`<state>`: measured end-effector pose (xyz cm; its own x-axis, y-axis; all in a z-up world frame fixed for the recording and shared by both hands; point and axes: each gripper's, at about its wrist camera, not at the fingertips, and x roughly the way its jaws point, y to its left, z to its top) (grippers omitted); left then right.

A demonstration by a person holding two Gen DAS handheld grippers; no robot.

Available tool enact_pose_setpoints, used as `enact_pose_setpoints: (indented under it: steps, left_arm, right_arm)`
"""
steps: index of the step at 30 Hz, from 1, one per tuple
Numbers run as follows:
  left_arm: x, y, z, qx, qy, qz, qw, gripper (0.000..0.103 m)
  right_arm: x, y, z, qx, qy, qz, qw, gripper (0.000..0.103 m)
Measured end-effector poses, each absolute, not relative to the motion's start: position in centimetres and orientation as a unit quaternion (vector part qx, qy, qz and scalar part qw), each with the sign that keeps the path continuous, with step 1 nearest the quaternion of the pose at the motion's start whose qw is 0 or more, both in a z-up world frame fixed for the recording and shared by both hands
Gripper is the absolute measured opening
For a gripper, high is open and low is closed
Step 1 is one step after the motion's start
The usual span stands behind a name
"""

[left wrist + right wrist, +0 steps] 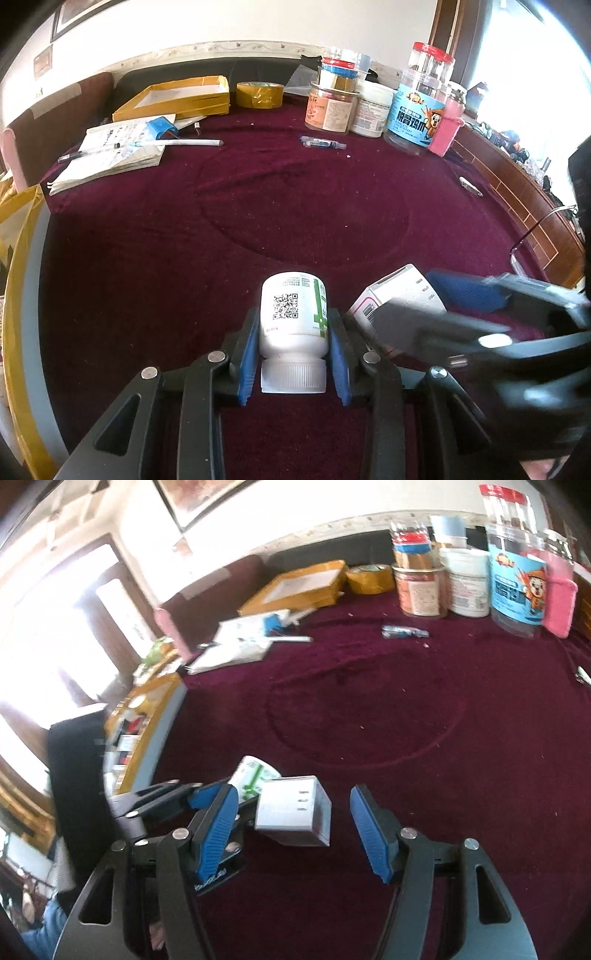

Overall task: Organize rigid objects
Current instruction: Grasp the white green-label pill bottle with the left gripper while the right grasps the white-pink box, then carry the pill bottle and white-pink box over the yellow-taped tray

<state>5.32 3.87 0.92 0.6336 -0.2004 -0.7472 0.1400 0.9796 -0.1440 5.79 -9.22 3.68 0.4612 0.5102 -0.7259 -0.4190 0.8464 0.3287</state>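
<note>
Already the left gripper [293, 354] pinched the stiff, probably light white bottle [293, 314] across its body near the cap, low over the maroon cloth [295, 206], while the right gripper [293, 830], spread, flanked the small box [293, 814].

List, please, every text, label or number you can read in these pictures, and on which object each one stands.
"脱骨鸡爪": large characters on the blue label of the clear plastic jar.
White pill bottle in the left gripper: QR code, small print unreadable.
White carton: barcode, digits too blurred.
Orange-label jar, white tub, open booklet: print too small.
</note>
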Motion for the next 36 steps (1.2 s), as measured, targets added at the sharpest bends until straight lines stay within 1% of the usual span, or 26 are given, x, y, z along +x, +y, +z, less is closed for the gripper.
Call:
enact_pose_setpoints:
  steps: [3,4,8,22,36]
  left_arm:
    - [5.2,3.4,0.9,-0.021,0.416,-0.087,0.905,0.035]
    - [5.2,3.5,0.9,-0.026,0.416,-0.088,0.905,0.035]
    - [5.1,3.7,1.0,-0.024,0.413,-0.082,0.907,0.035]
    - [4.6,3.9,1.5,-0.024,0.406,-0.074,0.91,0.035]
    - [-0.3,5.0,4.8,0.047,0.335,0.003,0.941,0.035]
  right_arm:
    - [6.6,-9.5,2.6,0.067,0.461,0.285,0.838,0.04]
    - [6.7,-9.6,2.7,0.064,0.457,0.281,0.841,0.039]
    - [6.5,-10.3,3.4,0.063,0.441,0.268,0.854,0.033]
    - [6.1,-12.0,4.0,0.078,0.427,0.253,0.865,0.032]
    - [4.8,-11.7,5.5,0.078,0.392,0.271,0.876,0.032]
